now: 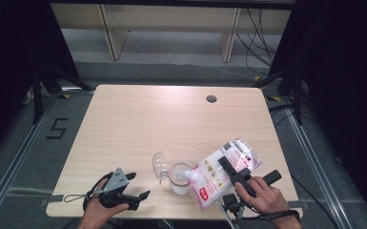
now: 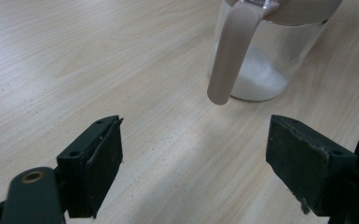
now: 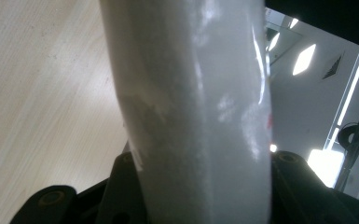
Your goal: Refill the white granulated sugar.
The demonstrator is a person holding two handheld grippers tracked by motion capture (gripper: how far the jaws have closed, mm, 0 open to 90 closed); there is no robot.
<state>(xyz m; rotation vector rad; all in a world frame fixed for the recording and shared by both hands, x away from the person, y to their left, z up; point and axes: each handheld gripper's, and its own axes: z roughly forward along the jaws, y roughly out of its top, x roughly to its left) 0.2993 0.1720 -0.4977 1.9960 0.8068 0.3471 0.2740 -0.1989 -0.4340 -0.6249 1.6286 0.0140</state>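
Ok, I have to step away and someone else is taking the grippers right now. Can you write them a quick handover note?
Right gripper: shut on the bag of white granules, tilted with its lower corner over the jar.
Left gripper: open, empty, low over the table to the jar's left.
Jar: near the table's front edge, hinged lid flipped open, a layer of white granules in the bottom.
Done: jar opened, some granules in.
Left: probably finish pouring, set the bag down, close the lid.
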